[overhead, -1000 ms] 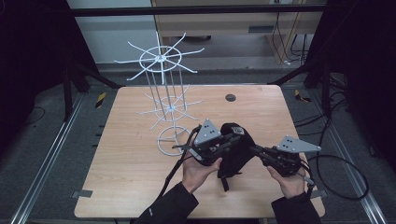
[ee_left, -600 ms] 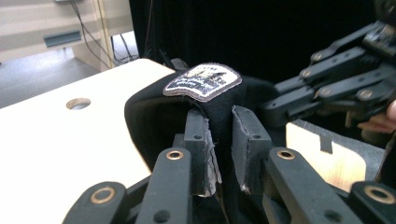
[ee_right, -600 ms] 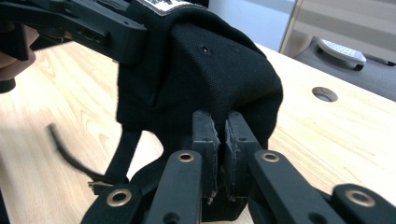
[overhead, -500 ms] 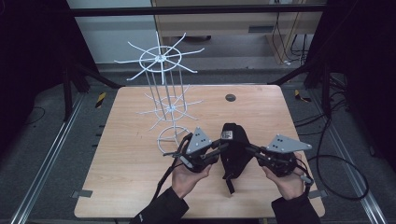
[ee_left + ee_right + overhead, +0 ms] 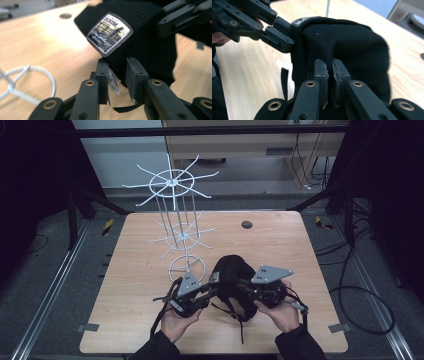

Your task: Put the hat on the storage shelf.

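**Black cap held between both claws**

I held a black cap (image 5: 234, 279) between my two claws, low over the near half of the table (image 5: 280, 240), just in front of the white wire rack (image 5: 176, 215). My right claw (image 5: 330, 75) was pinched shut on a fold of the cap's cloth, its jaws nearly meeting with only fabric between them. My left claw (image 5: 117, 75) sat at the cap's lower edge under the woven patch (image 5: 109, 34); its jaws stood a little apart, with a small white label (image 5: 113, 85) lying against the left jaw and the cap's edge between them. I could not tell whether they were truly clamping or only closing in.

I judged the two-sided hold was meant to spread the soft cap and keep it from sagging, so it could be shaped or carried, perhaps toward one of the rack's arms. A loose strap (image 5: 242, 322) dangled below the cap toward my side, near the table's surface.
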Demonstrator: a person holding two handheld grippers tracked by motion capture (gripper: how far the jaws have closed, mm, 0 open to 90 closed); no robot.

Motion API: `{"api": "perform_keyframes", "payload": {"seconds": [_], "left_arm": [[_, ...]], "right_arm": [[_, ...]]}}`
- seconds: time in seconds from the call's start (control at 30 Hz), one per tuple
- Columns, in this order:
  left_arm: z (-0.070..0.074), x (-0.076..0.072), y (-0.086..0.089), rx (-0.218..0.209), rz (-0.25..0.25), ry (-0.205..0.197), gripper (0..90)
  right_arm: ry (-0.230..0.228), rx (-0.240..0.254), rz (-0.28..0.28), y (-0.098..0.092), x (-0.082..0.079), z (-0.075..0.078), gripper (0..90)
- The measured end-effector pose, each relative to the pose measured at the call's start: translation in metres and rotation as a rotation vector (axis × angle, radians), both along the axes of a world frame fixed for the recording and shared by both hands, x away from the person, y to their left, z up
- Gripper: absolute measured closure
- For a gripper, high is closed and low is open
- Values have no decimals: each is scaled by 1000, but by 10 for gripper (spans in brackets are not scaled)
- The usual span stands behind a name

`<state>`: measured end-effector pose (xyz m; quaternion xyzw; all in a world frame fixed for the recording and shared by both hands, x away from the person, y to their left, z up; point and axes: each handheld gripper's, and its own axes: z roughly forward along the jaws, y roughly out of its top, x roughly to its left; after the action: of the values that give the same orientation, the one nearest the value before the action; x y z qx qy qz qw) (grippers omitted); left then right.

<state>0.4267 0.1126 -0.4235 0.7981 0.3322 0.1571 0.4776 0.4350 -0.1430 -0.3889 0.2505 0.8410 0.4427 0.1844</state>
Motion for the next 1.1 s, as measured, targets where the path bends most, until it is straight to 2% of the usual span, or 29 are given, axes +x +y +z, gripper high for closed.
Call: {"api": "perform_keyframes", "payload": {"seconds": [0.07,0.1,0.2,0.3,0.43,0.53,0.57,0.63,0.77,0.9,1.03,1.1], "left_arm": [[-7,-1,4,17,9,15,679],[-11,-1,5,26,13,22,637],[-19,-6,14,53,10,37,596],[-23,-13,27,61,23,48,545],[-21,-19,46,88,54,29,500],[-19,-22,61,84,77,22,478],[-18,-23,66,89,82,17,472],[-18,-24,75,91,97,2,459],[-19,-24,94,100,139,-15,429],[-20,-20,117,85,195,-11,407],[-23,-15,136,84,254,-7,392],[-25,-13,145,92,281,-6,384]], "right_arm": [[16,-19,12,8,0,-5,843],[32,-33,24,14,0,-10,844],[46,-50,37,19,-1,-15,844],[60,-81,49,27,-3,-22,844],[71,-119,58,41,-3,-34,842],[97,-162,54,52,-1,-46,840],[92,-174,48,55,-1,-49,839],[101,-177,41,58,-1,-53,823],[108,-115,41,55,-1,-50,725],[101,-5,44,40,0,-40,649],[69,41,-16,18,3,-30,604],[51,44,-59,5,5,-26,592]]}}
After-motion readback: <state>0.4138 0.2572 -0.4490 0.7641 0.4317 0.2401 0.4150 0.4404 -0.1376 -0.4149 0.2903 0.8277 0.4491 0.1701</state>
